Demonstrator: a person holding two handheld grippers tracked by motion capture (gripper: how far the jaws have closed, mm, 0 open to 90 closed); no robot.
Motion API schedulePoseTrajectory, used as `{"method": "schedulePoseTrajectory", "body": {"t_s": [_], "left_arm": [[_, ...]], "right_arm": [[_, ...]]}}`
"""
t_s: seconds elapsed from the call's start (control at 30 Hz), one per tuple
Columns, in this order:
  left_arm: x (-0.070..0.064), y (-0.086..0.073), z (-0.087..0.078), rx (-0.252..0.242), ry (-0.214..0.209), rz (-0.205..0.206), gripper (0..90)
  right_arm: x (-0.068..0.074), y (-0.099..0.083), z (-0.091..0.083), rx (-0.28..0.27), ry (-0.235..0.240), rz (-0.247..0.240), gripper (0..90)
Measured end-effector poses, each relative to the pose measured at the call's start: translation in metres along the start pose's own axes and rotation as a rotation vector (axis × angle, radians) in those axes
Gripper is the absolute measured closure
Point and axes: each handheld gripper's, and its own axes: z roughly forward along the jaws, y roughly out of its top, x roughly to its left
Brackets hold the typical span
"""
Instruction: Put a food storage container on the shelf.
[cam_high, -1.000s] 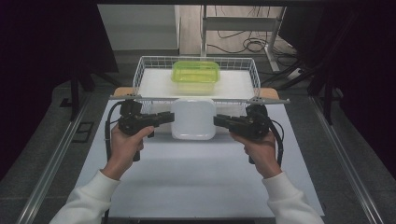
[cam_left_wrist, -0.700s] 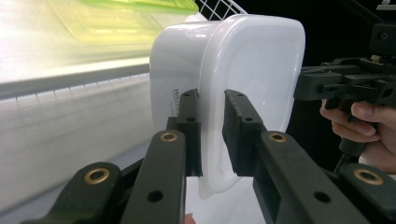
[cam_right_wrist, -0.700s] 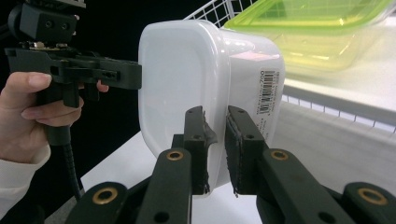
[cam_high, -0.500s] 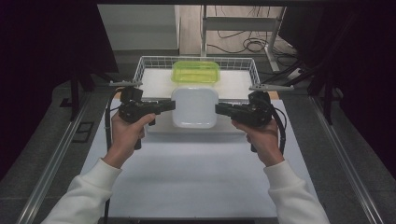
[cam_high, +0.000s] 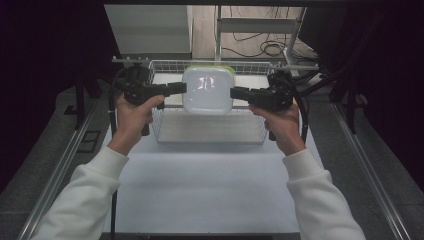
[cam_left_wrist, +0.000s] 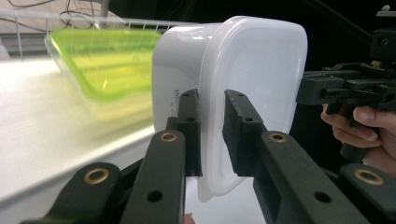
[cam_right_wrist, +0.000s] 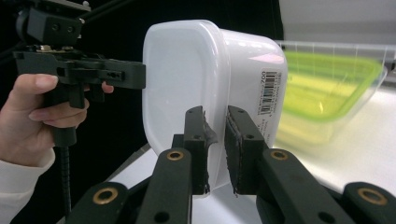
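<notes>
White lidded container held aloft over wire basket
Left gripper and right gripper each pinch its lid rim — green container beneath.

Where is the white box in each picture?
High view: the white box hangs top middle, over the wire basket, between the left gripper and right gripper.
Left gripper view: middle, its rim pinched between the jaws.
Right gripper view: middle, its rim pinched there too.
Shared landmark: the green container, just behind the box.
</notes>
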Motion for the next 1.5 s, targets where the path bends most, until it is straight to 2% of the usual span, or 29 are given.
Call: {"method": "schedulePoseTrajectory", "body": {"t_s": [0.07,0.1,0.13,0.2,0.23,0.27,0.37,0.4,0.47,0.53,0.57,0.6,0.67,0.7,0.77,0.83,1.0,1.13,1.17,1.2,1.23,1.3,1.33,1.37,1.4,1.43,1.5], "left_arm": [[0.0,0.004,0.0,-0.001,0.0,0.001,77.1],[0.0,0.01,0.001,-0.003,0.001,0.006,77.1],[0.001,0.017,0.002,-0.003,0.004,0.008,77.0],[0.002,0.022,0.003,-0.001,0.004,0.007,77.0],[0.004,0.029,0.006,0.001,0.001,0.001,77.0],[0.004,0.029,0.006,0.001,0.001,0.001,77.0],[0.011,0.043,0.012,0.012,0.003,-0.009,77.0],[0.011,0.043,0.012,0.012,0.003,-0.009,77.0],[0.017,0.051,0.018,0.023,0.011,-0.018,77.1],[0.021,0.053,0.02,0.027,0.008,-0.03,77.0],[0.027,0.057,0.025,0.035,0.003,-0.056,76.9],[0.027,0.057,0.025,0.035,0.003,-0.056,76.9],[0.036,0.062,0.033,0.042,0.013,-0.085,76.8],[0.036,0.062,0.033,0.042,0.013,-0.085,76.7],[0.045,0.068,0.042,0.057,0.013,-0.113,76.6],[0.05,0.07,0.046,0.064,0.008,-0.136,76.5],[0.056,0.074,0.053,0.076,0.009,-0.157,76.7],[0.069,0.073,0.059,0.095,-0.012,-0.214,76.7],[0.069,0.073,0.059,0.095,-0.012,-0.214,76.9],[0.074,0.074,0.059,0.089,-0.033,-0.251,77.1],[0.074,0.074,0.059,0.089,-0.033,-0.251,77.3],[0.08,0.075,0.061,0.09,-0.067,-0.307,78.0],[0.08,0.075,0.061,0.09,-0.067,-0.307,78.4],[0.084,0.076,0.063,0.085,-0.077,-0.342,78.6],[0.084,0.076,0.063,0.085,-0.077,-0.342,78.6],[0.088,0.077,0.065,0.081,-0.079,-0.37,78.7],[0.093,0.078,0.068,0.078,-0.082,-0.393,78.6]], "right_arm": [[-0.001,0.009,0.0,-0.005,0.004,0.001,78.8],[-0.001,0.009,0.0,-0.005,0.004,0.001,78.8],[-0.005,0.017,0.0,-0.008,0.005,0.002,78.8],[-0.006,0.02,0.001,-0.008,0.006,0.005,78.9],[-0.01,0.027,0.002,-0.009,0.01,0.012,78.9],[-0.01,0.027,0.002,-0.009,0.01,0.012,78.9],[-0.019,0.039,0.006,-0.007,0.015,0.027,78.9],[-0.019,0.039,0.006,-0.007,0.015,0.027,78.9],[-0.03,0.046,0.013,0.004,0.022,0.053,79.2],[-0.033,0.048,0.015,0.005,0.027,0.064,79.1],[-0.04,0.05,0.019,0.013,0.031,0.088,79.1],[-0.04,0.05,0.019,0.013,0.031,0.088,79.1],[-0.049,0.053,0.025,0.013,0.031,0.113,79.0],[-0.052,0.053,0.027,0.016,0.03,0.128,79.0],[-0.057,0.055,0.032,0.022,0.023,0.142,79.0],[-0.062,0.057,0.035,0.027,0.023,0.156,79.0],[-0.075,0.06,0.041,0.041,0.021,0.201,79.0],[-0.082,0.061,0.047,0.063,0.018,0.233,78.5],[-0.082,0.061,0.047,0.063,0.018,0.233,78.5],[-0.085,0.062,0.049,0.065,0.019,0.254,78.1],[-0.085,0.062,0.049,0.065,0.019,0.254,78.1],[-0.09,0.064,0.053,0.076,0.011,0.293,77.2],[-0.09,0.064,0.053,0.076,0.011,0.293,77.2],[-0.094,0.066,0.056,0.081,0.003,0.327,76.3],[-0.094,0.066,0.056,0.081,0.003,0.327,76.3],[-0.097,0.068,0.058,0.082,-0.008,0.347,75.4],[-0.099,0.07,0.062,0.082,-0.022,0.373,74.5]]}}
